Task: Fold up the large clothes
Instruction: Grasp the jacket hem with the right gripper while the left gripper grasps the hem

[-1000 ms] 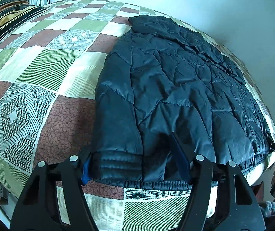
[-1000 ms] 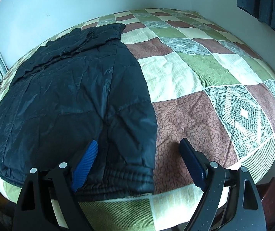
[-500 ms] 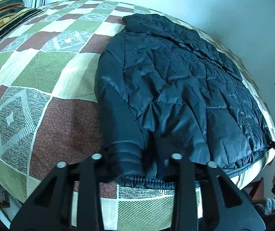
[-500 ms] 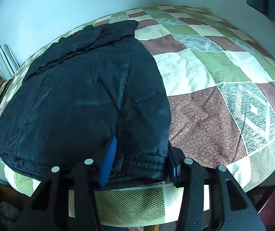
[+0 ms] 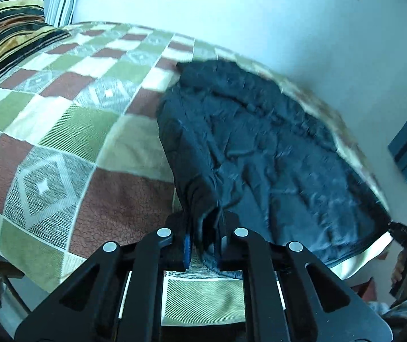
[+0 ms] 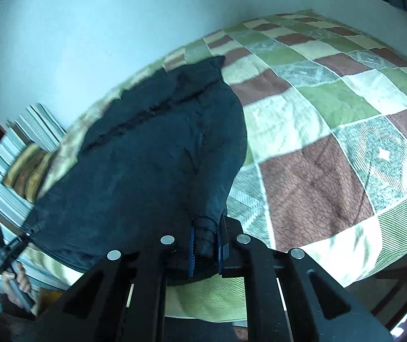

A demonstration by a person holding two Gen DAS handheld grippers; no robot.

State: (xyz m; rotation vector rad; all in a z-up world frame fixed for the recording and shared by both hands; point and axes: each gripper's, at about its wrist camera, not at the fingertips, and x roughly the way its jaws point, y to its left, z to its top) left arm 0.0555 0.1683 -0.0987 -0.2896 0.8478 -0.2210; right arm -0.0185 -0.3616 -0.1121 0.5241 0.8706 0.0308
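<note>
Bed (image 5: 61, 148) is carrying a dark jacket (image 5: 260, 148) lying near the wall-side edge. Left claw (image 5: 203, 245) is pinching one hem corner, right claw (image 6: 206, 248) is pinching the other, both corners lifting off the quilt. Striped pillow (image 5: 12, 31) is sitting far off.

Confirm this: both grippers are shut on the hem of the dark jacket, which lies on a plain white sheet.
Not quite. Both the left gripper and right gripper are shut on the dark jacket hem, but it lies on a patchwork quilt of green, brown and cream squares, as both wrist views show.
</note>
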